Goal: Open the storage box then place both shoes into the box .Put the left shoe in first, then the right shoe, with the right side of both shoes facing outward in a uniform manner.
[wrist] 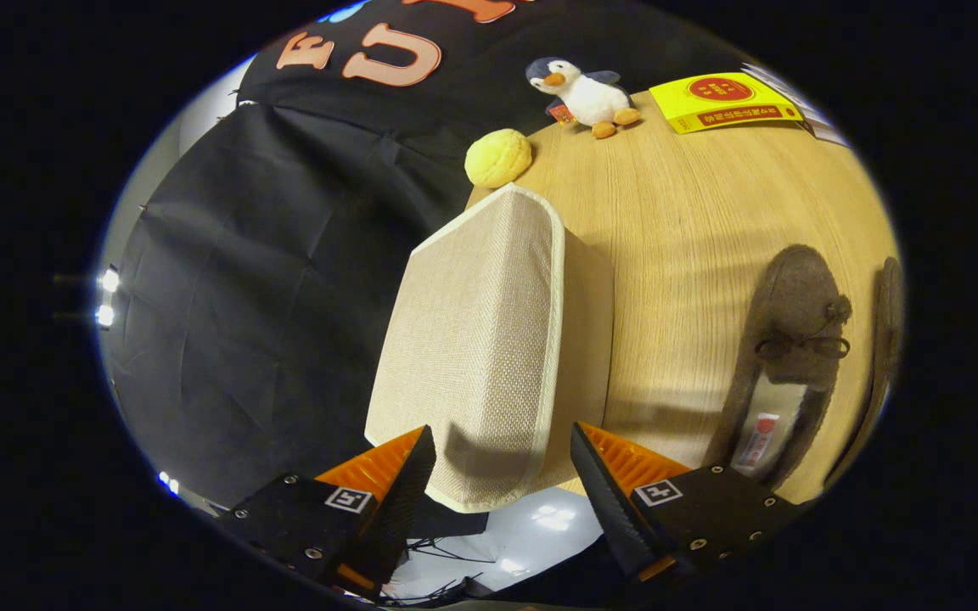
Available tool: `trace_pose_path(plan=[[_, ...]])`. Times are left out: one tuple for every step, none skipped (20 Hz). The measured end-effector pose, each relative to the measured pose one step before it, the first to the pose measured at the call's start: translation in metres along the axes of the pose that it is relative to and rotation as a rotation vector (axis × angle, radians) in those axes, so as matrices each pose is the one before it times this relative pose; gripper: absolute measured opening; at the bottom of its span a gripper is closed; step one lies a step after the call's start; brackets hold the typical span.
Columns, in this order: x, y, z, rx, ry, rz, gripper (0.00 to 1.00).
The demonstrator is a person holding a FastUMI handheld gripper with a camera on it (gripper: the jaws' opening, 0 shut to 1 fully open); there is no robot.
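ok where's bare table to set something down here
The widest bare patch of the table lies between the storage box, the brown shoe, and the penguin toy and yellow booklet beyond. It is crowded where the open tool brackets the box's near corner.

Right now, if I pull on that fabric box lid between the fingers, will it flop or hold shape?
Likely semi-stiff: the lid looks flat with piped edges, as if board-backed. The woven cloth should grip, not slip. The box looks light, so it may slide on the table. The gripper is open around the lid's edge.
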State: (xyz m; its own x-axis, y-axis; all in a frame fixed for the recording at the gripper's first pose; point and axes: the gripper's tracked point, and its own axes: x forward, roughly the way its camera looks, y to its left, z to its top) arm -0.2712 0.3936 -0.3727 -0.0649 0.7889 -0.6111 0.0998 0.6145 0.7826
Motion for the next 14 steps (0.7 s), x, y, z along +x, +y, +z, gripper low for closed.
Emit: trace_pose_path(plan=[[0.00252, 0.00148, -0.00776, 0.02152, 0.03127, 0.0144, 0.96], [0.00206, 0.00309, -0.00032, 0.03136, 0.00351, 0.02104, 0.96], [-0.00075, 0.00196, -0.00034, 0.01833, 0.00218, 0.01351, 0.96], [-0.00203, 0.00129, 0.0008, 0.00455, -0.00321, 0.01021, 0.96], [-0.00205, 0.00357, 0.00095, 0.00055, -0.00398, 0.01297, 0.95], [-0.00213, 0.00524, 0.00163, -0.00026, -0.00289, 0.01697, 0.94], [-0.00391, 0.00283, 0.00005, -0.0043, 0.00126, 0.00473, 0.9], [-0.00157, 0.00238, 0.00183, -0.00784, -0.00013, 0.00751, 0.88], [-0.0034, 0.00374, -0.00008, -0.00276, -0.0019, 0.00821, 0.85], [-0.0047, 0.0052, -0.00013, 0.00494, -0.00181, 0.01505, 0.83], [-0.0035, 0.00694, 0.00075, 0.00506, -0.00083, 0.02268, 0.78], [-0.00409, 0.00791, 0.0027, 0.00282, -0.00646, 0.02297, 0.77], [-0.00382, 0.00832, 0.00131, -0.00264, -0.00622, 0.02503, 0.74], [-0.00415, 0.00955, 0.00151, -0.00255, -0.00117, 0.02313, 0.72]])
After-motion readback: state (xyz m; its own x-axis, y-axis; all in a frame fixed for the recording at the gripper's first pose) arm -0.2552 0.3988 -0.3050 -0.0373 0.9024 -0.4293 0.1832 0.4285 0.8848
